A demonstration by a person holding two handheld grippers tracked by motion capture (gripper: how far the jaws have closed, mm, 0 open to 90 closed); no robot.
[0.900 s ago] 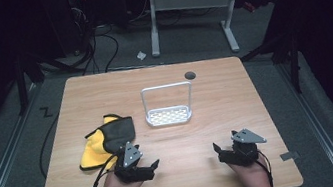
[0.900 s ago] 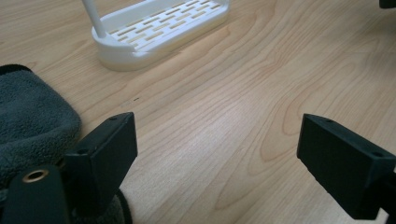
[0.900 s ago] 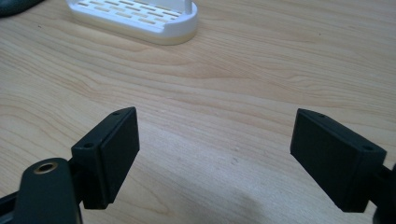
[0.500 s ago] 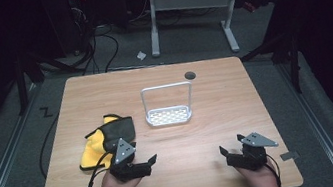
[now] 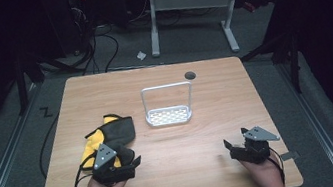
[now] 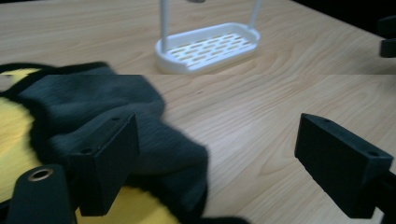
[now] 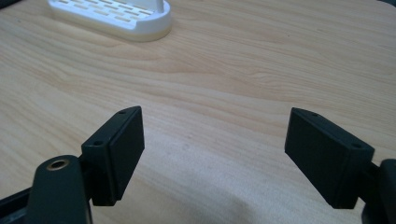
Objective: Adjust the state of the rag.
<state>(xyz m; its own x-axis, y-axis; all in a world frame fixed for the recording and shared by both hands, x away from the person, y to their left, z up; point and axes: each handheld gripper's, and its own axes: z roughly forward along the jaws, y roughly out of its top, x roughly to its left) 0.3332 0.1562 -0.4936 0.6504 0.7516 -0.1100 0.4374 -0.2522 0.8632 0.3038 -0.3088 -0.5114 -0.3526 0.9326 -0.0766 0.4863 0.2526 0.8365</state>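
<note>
Both hand-held grippers drawn back toward the person

The left hand-held gripper (image 5: 135, 162) now sits lower, toward 6 o'clock, its tip off the black-and-yellow cloth (image 5: 110, 133). The right hand-held gripper (image 5: 227, 147) has slid toward 5 o'clock, nearer the counter (image 5: 254, 84) edge, jaws wide apart.

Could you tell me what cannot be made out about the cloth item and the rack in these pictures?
- Black and yellow cloth: high view, its near part lies under the left gripper; too small to tell what garment it is.
- Same cloth, left gripper view: cut off by the left and bottom edges, partly behind a jaw.
- White rack: right gripper view, handle cut off by the top edge.
</note>
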